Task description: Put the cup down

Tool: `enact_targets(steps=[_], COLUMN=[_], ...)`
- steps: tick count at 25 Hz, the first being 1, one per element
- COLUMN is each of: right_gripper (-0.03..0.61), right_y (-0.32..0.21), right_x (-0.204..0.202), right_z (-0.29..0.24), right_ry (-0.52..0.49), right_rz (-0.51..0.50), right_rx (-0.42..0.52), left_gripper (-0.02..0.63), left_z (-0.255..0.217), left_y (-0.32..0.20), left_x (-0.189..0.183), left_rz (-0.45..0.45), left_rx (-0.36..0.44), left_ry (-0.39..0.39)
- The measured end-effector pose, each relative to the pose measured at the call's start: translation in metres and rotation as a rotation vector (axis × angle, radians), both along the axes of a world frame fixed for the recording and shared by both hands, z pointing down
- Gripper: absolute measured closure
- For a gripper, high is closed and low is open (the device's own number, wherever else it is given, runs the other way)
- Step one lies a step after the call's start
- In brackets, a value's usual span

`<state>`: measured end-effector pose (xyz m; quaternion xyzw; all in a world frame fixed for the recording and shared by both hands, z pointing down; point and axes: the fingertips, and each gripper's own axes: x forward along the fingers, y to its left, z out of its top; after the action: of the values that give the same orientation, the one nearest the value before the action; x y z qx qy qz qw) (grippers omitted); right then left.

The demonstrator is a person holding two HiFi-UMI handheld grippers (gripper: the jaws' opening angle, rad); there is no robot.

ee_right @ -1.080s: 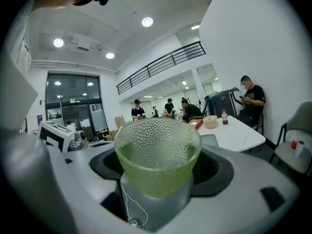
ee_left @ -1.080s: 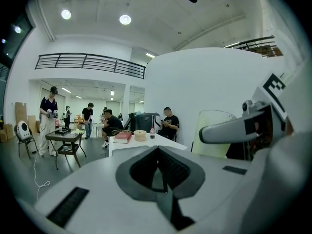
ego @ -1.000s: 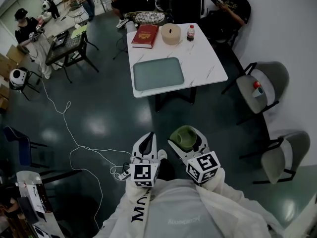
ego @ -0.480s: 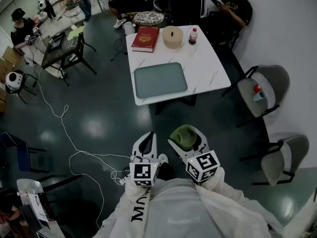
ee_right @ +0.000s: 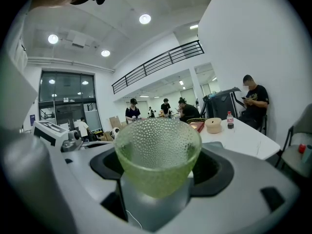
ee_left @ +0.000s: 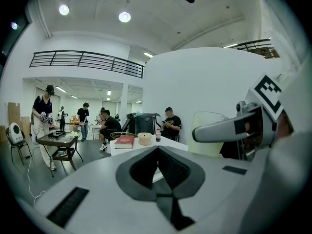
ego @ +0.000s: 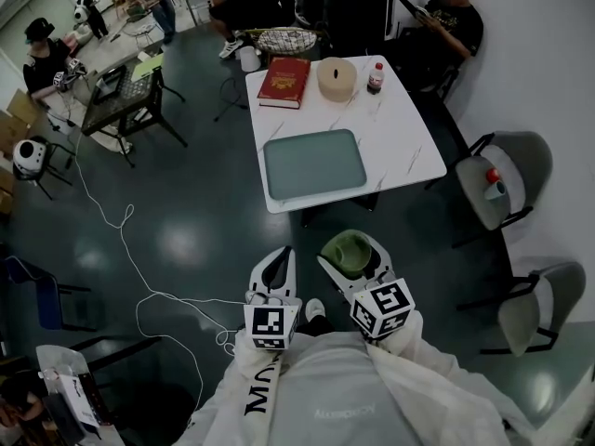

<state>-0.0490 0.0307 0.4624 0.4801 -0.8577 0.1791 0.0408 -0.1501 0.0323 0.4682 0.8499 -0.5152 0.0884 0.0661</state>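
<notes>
A green, dimpled glass cup point(ego: 347, 248) sits upright between the jaws of my right gripper point(ego: 350, 260), which is shut on it. In the right gripper view the cup point(ee_right: 157, 147) fills the middle. My left gripper point(ego: 278, 260) hangs beside it with its jaws pressed together on nothing; in the left gripper view its pads point(ee_left: 168, 169) meet. Both grippers are held low over the dark floor, short of the white table point(ego: 409, 128). On the table lies a grey-green tray point(ego: 314, 163).
A red book point(ego: 284, 80), a round beige box point(ego: 336, 78) and a bottle point(ego: 376, 77) stand at the table's far side. Two grey chairs point(ego: 502, 179) are on the right. A white cable point(ego: 139, 277) runs over the floor at left. People sit beyond the table.
The table has slid right and a little nearer in the head view. Both grippers keep their pose, the right one still holding the cup.
</notes>
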Motion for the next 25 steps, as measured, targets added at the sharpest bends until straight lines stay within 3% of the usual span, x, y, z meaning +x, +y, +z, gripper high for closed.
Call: enact_targets(steps=[11,25], right_gripper=[0.19,0.19], right_y=[-0.018,-0.036], right_x=[-0.006,0.019], right_z=[0.007,0.004], right_ry=[-0.016,-0.007], right_rz=[0.025,0.077], right_rx=[-0.008,0.001], left_gripper=[0.603,0.603], left_z=[0.006,0.008], left_y=[-0.017,-0.029], left_x=[-0.004,0.001], left_rz=[0.026,0.027], left_rx=[-0.008,-0.008], left_ry=[-0.007,-0.005])
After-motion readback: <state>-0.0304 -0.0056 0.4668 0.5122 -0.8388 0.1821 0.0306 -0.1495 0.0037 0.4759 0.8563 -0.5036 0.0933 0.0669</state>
